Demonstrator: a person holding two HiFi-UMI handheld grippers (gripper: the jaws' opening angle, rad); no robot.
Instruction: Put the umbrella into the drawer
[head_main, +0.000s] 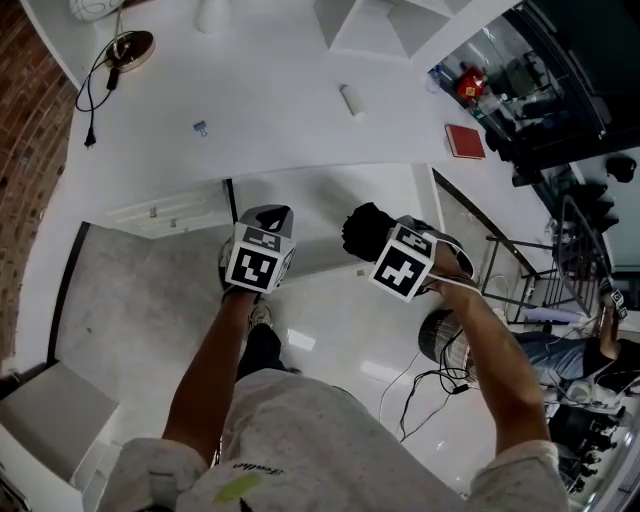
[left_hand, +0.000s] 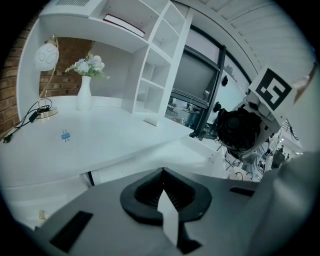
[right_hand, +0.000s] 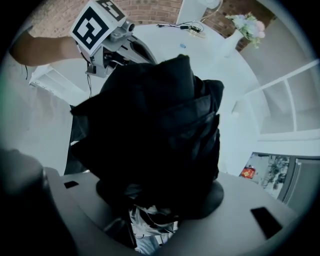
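A folded black umbrella (head_main: 364, 232) hangs in front of the white desk, with my right gripper (head_main: 378, 245) shut on it. In the right gripper view the umbrella (right_hand: 150, 130) fills the middle and hides the fingertips. My left gripper (head_main: 267, 214) hovers just left of it, shut with nothing held; its jaws (left_hand: 163, 196) meet in its own view, which also shows the umbrella (left_hand: 239, 129) to the right. White drawer fronts (head_main: 165, 212) with small knobs sit shut under the desk's left side, ahead and left of both grippers.
The white desk (head_main: 250, 110) carries a lamp base with a black cord (head_main: 130, 47), a blue binder clip (head_main: 200, 128), a small white cylinder (head_main: 351, 100) and a red book (head_main: 464, 141). A vase of flowers (left_hand: 84, 95) and white shelving (left_hand: 160, 65) stand at the back. Cables (head_main: 430, 385) lie on the floor.
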